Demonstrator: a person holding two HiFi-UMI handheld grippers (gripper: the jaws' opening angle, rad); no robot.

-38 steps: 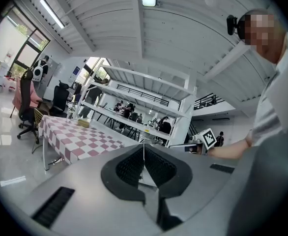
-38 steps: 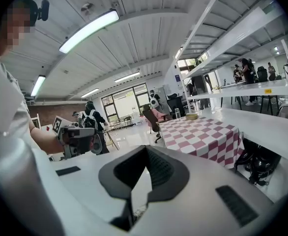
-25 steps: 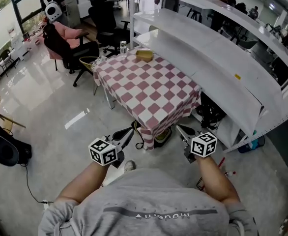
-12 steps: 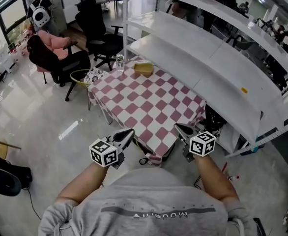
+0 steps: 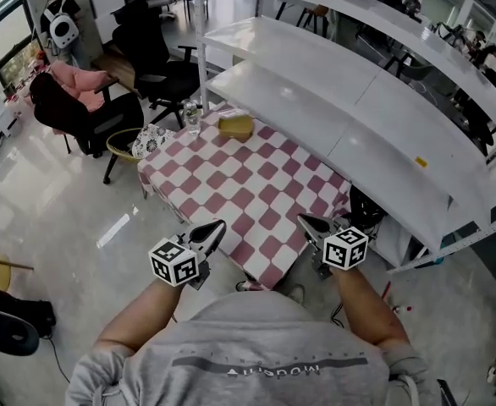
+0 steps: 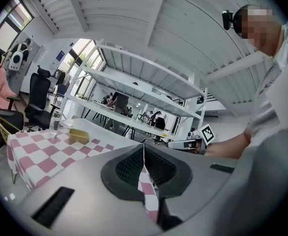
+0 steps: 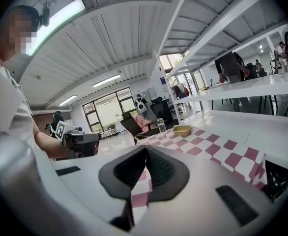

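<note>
A table with a red-and-white chequered cloth [image 5: 250, 194] stands just ahead of me. At its far end lie a yellow tray [image 5: 235, 126] and a clear water bottle [image 5: 191, 113]. My left gripper [image 5: 215, 227] hangs over the table's near left edge, jaws shut on nothing. My right gripper [image 5: 303, 221] hovers over the near right edge, also shut and empty. The left gripper view shows its closed jaws [image 6: 144, 149], the yellow tray [image 6: 78, 135] and the right gripper [image 6: 189, 144]. In the right gripper view, beyond its closed jaws [image 7: 145, 151], are the yellow tray [image 7: 182, 130] and the bottle [image 7: 161, 126].
A long white shelving unit [image 5: 349, 108] runs along the table's right side. Black office chairs [image 5: 159, 62], a pink-draped chair [image 5: 74, 100] and a wicker seat with a cloth [image 5: 149, 139] stand at the left. Black gear lies under the shelf [image 5: 365, 205]. People stand far off.
The table has come closer: it was well ahead on the floor, and now both grippers hang over its near edge. Both grippers stay shut and empty.
</note>
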